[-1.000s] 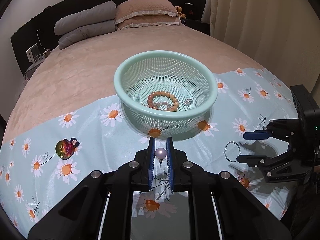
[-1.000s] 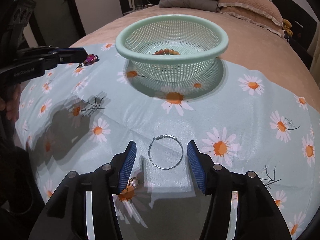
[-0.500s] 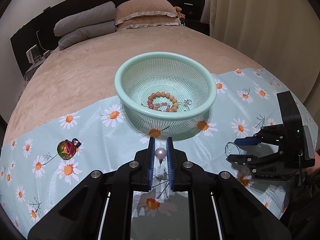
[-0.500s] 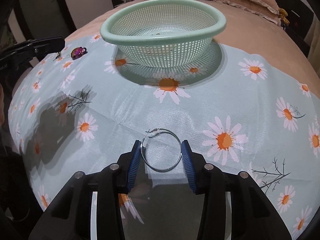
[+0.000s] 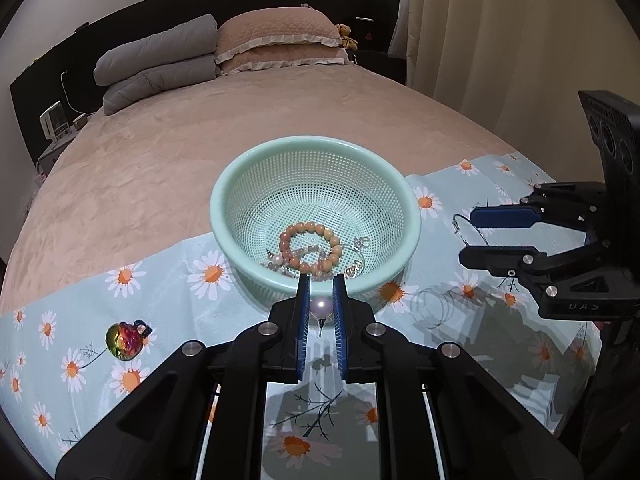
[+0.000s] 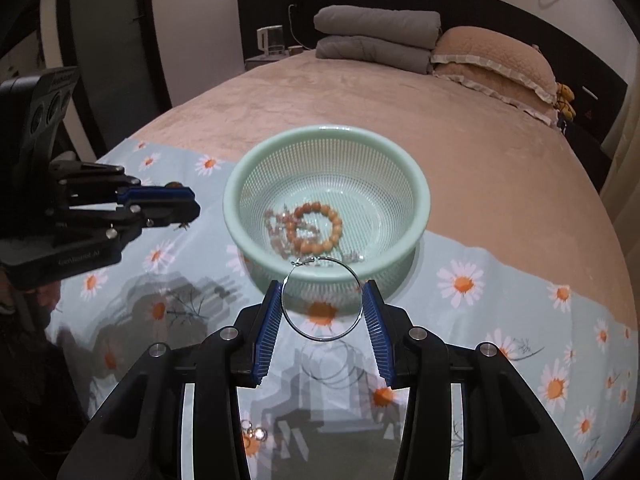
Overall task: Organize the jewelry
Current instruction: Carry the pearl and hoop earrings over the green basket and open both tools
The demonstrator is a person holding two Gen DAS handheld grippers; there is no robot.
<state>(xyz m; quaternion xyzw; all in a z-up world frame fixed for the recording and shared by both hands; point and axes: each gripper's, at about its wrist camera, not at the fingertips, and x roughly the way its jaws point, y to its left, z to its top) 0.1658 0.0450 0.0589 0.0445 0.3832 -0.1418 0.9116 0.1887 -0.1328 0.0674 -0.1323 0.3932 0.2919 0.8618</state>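
Observation:
My left gripper (image 5: 321,280) is shut on a pearl earring (image 5: 322,307) and hovers just in front of the mint mesh basket (image 5: 216,216). A bead bracelet (image 5: 316,246) and other small pieces lie inside the basket. My right gripper (image 6: 322,285) is shut on a thin silver hoop earring (image 6: 324,339). It holds the hoop flat above the daisy cloth, close to the basket's near rim (image 6: 424,196). From the left wrist view the right gripper (image 5: 468,236) hangs to the right of the basket. In the right wrist view the left gripper (image 6: 192,206) is at the left.
An iridescent round charm (image 5: 123,340) lies on the cloth at the left. Another small earring (image 6: 256,432) rests on the cloth under my right gripper. The cloth lies across a beige bed (image 5: 200,128) with pillows (image 5: 280,44) at the far end.
My right gripper closed on the hoop and lifted it off the cloth up toward the basket. My left gripper, still holding the pearl, rose a little closer to the basket rim.

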